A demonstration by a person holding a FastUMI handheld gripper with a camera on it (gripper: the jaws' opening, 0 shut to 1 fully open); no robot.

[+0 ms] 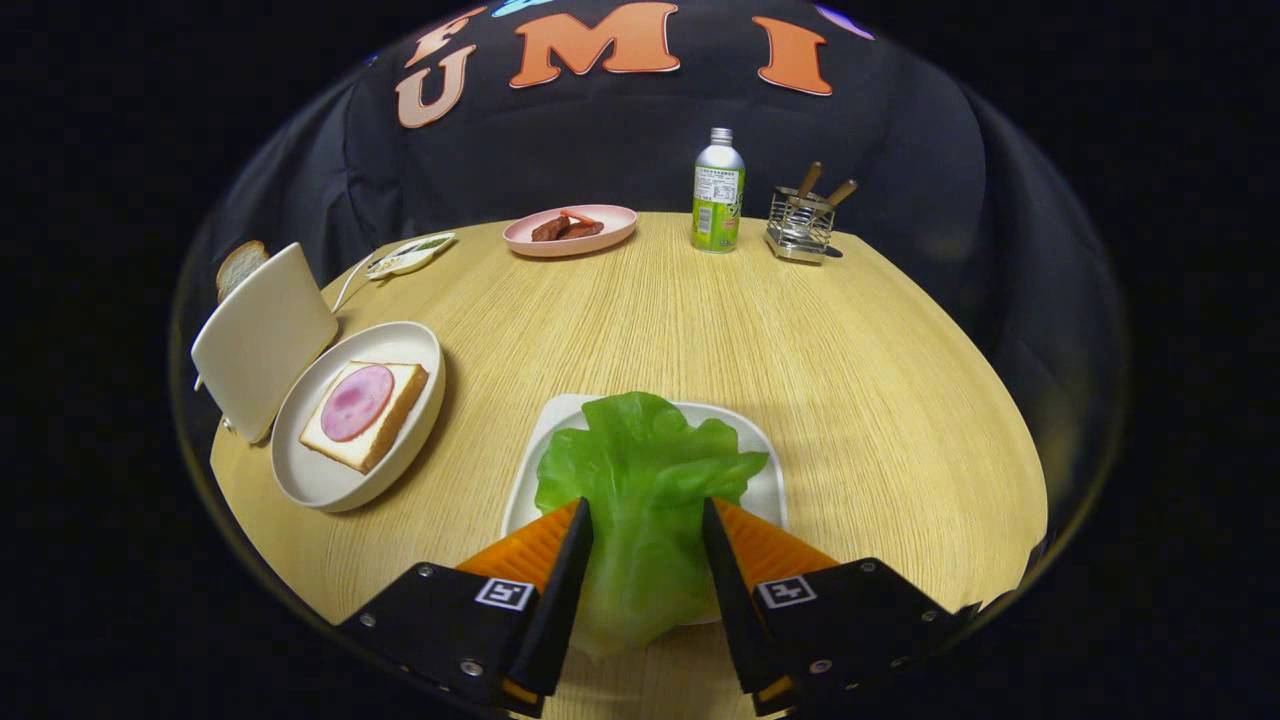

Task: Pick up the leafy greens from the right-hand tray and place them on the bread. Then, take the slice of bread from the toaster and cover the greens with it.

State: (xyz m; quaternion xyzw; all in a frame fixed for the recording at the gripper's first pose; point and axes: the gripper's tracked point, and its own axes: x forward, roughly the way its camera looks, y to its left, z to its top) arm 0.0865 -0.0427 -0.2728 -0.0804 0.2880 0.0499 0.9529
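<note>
Gripper view looks across a round wooden table (pixel 700 330), with the gripper (pixel 645 520) low at the near edge. Its two fingers stand a moderate way apart, and the leafy greens (pixel 640 490) fill the gap between them — the leaf's sides appear to meet both inner faces, though whether the fingers actually press on it cannot be told. The greens lie over a white tray (pixel 768 480), whose corners show behind and beside the leaf, and the leaf's near end reaches down between the fingers towards the table edge.

Off to the left of the fingers, well apart from the tray, sits a round white plate (pixel 320 480) holding a slice of bread (pixel 385 425) with a round pink slice of ham (pixel 356 402) lying flat on top. Just beyond that plate stands a white toaster (pixel 262 340), tilted in this view, with a second slice of bread (pixel 240 268) poking up from its top.

At the far side of the table — a pink plate (pixel 590 240) with reddish pieces of food, a small dish (pixel 410 255) to its left, a bottle (pixel 718 195) standing upright, and a wire holder (pixel 800 225) with wooden-handled utensils beside the bottle
</note>
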